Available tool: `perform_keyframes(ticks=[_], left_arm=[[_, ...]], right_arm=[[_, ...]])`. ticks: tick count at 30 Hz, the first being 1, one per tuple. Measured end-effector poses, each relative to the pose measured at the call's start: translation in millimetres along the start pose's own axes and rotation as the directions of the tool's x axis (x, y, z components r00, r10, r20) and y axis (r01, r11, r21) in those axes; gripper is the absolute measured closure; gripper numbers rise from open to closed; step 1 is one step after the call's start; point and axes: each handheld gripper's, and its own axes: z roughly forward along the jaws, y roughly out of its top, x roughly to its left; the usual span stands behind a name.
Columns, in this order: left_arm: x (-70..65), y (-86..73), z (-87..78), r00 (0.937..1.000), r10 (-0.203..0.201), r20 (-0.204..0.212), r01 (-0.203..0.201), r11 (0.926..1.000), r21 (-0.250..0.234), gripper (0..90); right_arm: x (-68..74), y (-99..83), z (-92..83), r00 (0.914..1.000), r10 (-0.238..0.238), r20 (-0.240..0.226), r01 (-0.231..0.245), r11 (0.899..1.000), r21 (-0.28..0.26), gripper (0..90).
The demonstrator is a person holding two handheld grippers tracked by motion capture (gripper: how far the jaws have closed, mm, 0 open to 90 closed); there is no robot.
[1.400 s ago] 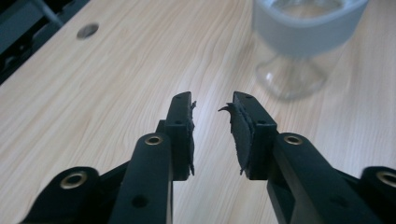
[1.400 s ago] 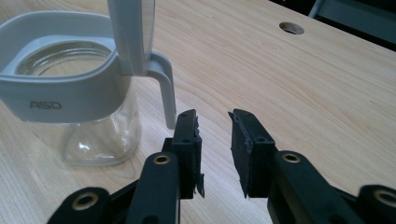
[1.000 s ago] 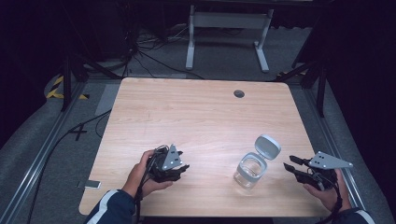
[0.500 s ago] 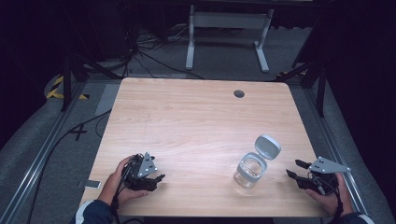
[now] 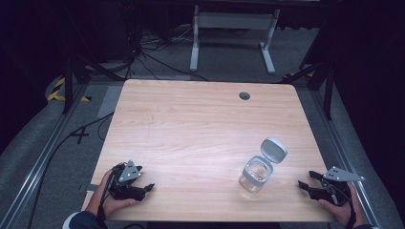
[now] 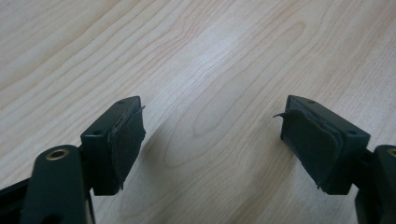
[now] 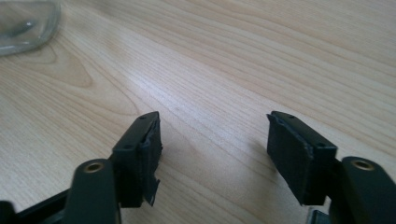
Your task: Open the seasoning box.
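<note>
A clear glass jar (image 5: pixel 255 176) stands on the wooden table (image 5: pixel 200 124) at the front right, its grey hinged lid (image 5: pixel 273 150) tipped back open. My left gripper (image 5: pixel 148 187) rests low at the table's front left corner, jaws open and empty; they have just been opening. In the left gripper view, the left gripper (image 6: pixel 212 135) has only bare wood between its pads. My right gripper (image 5: pixel 305 180) sits near the front right edge, a short way right of the jar. Its jaws, too, have just been opening and are empty. The right gripper (image 7: pixel 215 140) points along the wood, with the jar's base (image 7: pixel 25 21) at top left.
A round cable hole (image 5: pixel 244 96) sits near the table's far edge. Beyond the table stand a white metal frame (image 5: pixel 231 28) and cables on grey carpet. Rails run along both sides of the table.
Both hands have drawn back and down toward the table's front edge, the left one moving further left. Both grippers' jaws stand wider than before.
</note>
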Motion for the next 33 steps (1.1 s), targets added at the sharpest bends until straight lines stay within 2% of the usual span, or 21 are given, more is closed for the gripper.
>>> perform_keyframes(ticks=[2,7,33], left_arm=[[2.3,-4.2,-0.9,0.9992,-0.039,0.007,0.039,0.9992,-0.007,18.1],[2.7,-6.5,-2.4,0.9982,-0.059,-0.002,0.059,0.9982,-0.01,17.0],[3.1,-6.7,-3.0,0.9971,-0.075,-0.012,0.075,0.9972,-0.002,16.8]], right_arm=[[-1.5,-0.7,-1.1,1.0,0.009,-0.003,-0.009,1.0,0.009,33.3],[-2.1,-1.0,-0.6,0.9999,0.014,-0.002,-0.014,1.0,0.007,32.4],[-3.1,-0.8,-0.6,0.9996,0.026,0.006,-0.026,1.0,0.011,31.7]])
